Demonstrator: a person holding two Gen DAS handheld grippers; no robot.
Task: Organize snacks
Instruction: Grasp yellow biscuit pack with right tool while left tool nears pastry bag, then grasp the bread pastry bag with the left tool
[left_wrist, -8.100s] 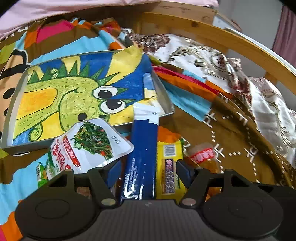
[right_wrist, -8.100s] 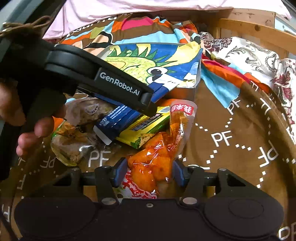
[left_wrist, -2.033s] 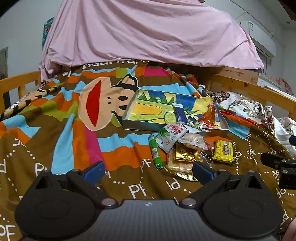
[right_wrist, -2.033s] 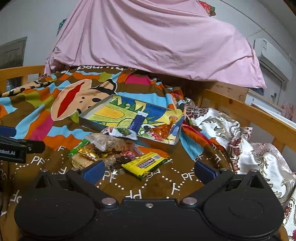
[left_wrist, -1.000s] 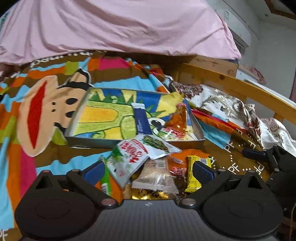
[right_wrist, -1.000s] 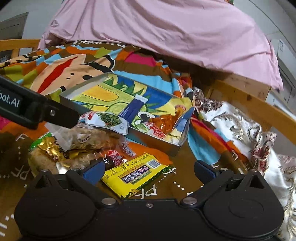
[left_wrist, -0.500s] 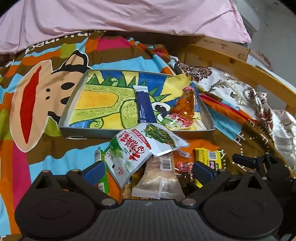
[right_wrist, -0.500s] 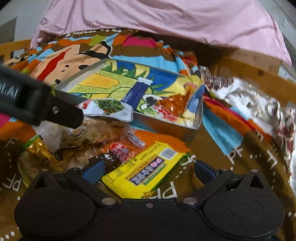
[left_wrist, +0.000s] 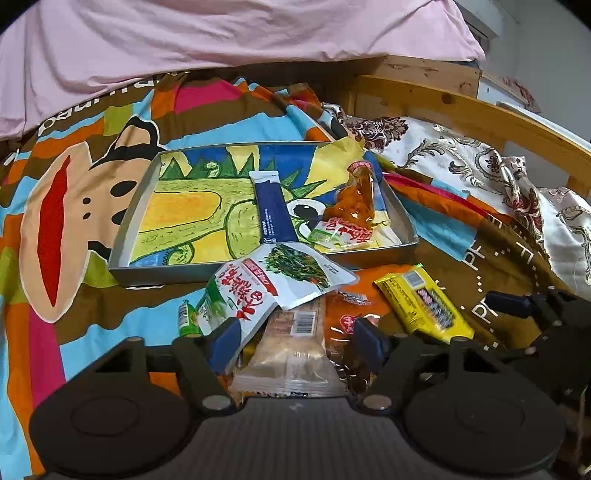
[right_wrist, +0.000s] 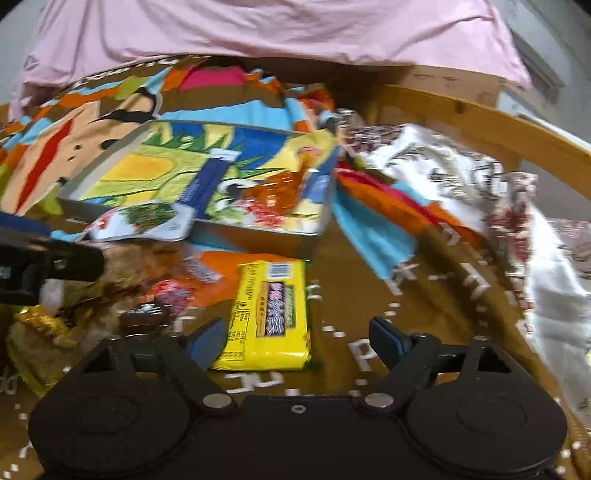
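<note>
A long dark-blue foil sachet (left_wrist: 272, 207) and an orange transparent snack pouch (left_wrist: 354, 201) lie in the shallow grey metal tray (left_wrist: 127, 229); before the tray, a yellow rectangular plastic-wrapped snack bar (left_wrist: 424, 303) lies right of the white foil vegetable-print packet (left_wrist: 273, 280).

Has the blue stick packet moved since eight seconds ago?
Yes. The blue stick packet now lies inside the tray; before, it lay across the near rim.

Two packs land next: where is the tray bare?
Tray: left half free, from its left wall to the blue stick pack. Crowded right, around the orange pouch. Front rim overlapped by the white pouch; snack pile below.
</note>
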